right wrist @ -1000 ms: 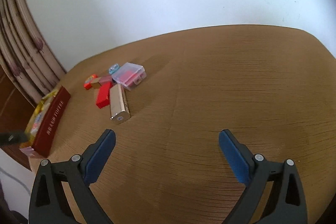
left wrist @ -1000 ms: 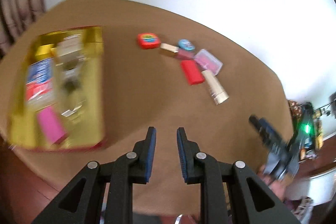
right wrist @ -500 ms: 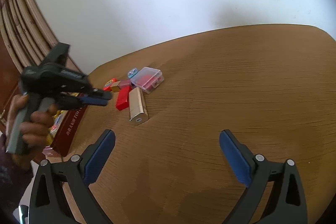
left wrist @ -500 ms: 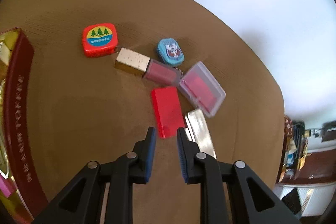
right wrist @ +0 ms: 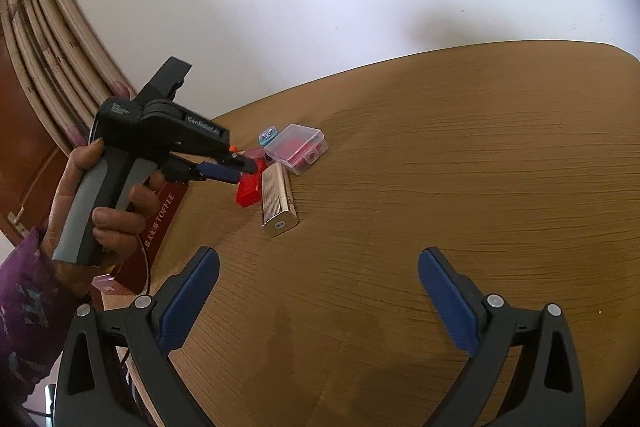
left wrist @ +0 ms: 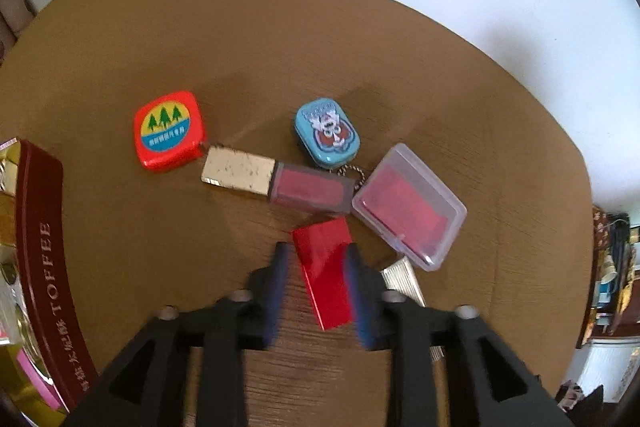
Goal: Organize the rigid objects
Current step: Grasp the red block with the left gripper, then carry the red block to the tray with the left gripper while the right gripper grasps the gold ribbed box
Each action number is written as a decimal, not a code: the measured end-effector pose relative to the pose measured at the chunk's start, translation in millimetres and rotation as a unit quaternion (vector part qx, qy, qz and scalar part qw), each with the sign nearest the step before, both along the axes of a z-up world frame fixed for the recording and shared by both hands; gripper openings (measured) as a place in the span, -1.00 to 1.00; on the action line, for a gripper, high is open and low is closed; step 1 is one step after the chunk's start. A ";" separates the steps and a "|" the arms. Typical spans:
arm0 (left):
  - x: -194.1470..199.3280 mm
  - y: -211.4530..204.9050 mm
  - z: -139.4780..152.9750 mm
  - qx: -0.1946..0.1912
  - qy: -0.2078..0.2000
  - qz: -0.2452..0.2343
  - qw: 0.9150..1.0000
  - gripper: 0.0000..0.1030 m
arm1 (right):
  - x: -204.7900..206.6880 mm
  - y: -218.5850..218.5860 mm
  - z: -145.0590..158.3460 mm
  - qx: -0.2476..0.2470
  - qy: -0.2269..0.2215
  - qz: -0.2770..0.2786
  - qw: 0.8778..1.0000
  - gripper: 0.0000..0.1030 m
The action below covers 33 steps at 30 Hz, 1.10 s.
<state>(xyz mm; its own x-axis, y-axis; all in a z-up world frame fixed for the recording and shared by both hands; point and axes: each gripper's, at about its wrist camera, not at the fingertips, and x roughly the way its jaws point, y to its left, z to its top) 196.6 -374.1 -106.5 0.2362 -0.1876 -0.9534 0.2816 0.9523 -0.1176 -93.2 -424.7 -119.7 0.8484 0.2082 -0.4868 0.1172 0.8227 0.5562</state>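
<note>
A left hand-held gripper (left wrist: 316,283) points steeply down over a cluster of small objects on a brown wood-grain tabletop (left wrist: 280,39), its blue-padded jaws opening with a flat red box (left wrist: 326,275) lying between them; a gap shows on the left side of the box, while the right pad sits at or against its edge, the blur making contact hard to judge. Taking the red box as the landmark: a ribbed silver lighter (left wrist: 402,277) lies just beside it on the right, partly hidden behind the gripper finger. Just beyond the box lies a gold-capped tube of dark red liquid (left wrist: 280,181), crosswise. A clear plastic case with red contents (left wrist: 410,215) sits up and to the right of the box, close to it. Farther beyond are a blue tin with a cartoon design (left wrist: 328,131), its ball chain trailing toward the clear case, and, to the left, a red tape measure with a tree emblem (left wrist: 170,135) touching the tube's gold cap. Well to the left of the box stands a maroon toffee tin (left wrist: 40,247) holding assorted items. From the right wrist view, a hand (right wrist: 100,203) in a purple patterned sleeve (right wrist: 24,307) holds the left tool, while the right hand-held gripper (right wrist: 320,291) hangs with jaws wide apart and empty above bare tabletop.
</note>
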 end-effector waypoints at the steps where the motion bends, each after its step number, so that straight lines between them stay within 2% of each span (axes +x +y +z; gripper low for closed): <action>1: 1.0 -0.7 -0.3 0.004 -0.003 0.001 1.000 -0.10 | -2.6 -0.4 0.7 0.000 0.000 0.000 1.000 0.93; 6: 3.3 1.5 -9.6 -0.036 0.033 0.017 0.999 -0.09 | -1.1 -0.6 -0.9 0.002 0.001 -0.001 1.000 0.93; 13: 3.1 11.3 -12.3 -0.023 0.012 0.021 0.999 -0.10 | -1.9 -1.6 0.1 0.005 0.002 -0.006 1.000 0.95; 15: -5.4 4.7 -12.8 0.002 -0.007 0.008 1.000 -0.34 | -2.0 -1.9 0.3 0.006 0.003 -0.006 1.000 0.95; 18: -11.7 4.6 -13.7 -0.003 -0.010 0.011 1.000 -0.39 | -2.3 -3.2 -0.1 0.009 0.005 -0.009 1.000 0.95; 24: -45.4 42.9 -13.8 -0.046 -0.005 0.019 0.999 -0.39 | -1.0 -8.3 -3.0 0.023 0.015 -0.013 1.000 0.95; 26: -58.7 52.6 -10.6 -0.049 -0.007 0.017 0.999 -0.39 | -0.1 -8.8 -3.8 0.026 0.017 -0.011 0.999 0.95; 33: -112.5 93.2 -3.7 -0.081 -0.001 0.005 0.997 -0.39 | 4.0 1.7 -1.5 -0.005 0.026 -0.003 1.000 0.95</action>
<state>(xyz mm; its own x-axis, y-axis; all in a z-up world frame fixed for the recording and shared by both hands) 84.1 -280.9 -110.2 0.2415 -0.3363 -0.9103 0.2727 0.9238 -0.2689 -89.2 -422.9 -121.2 0.8229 0.1981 -0.5325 0.1509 0.8274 0.5410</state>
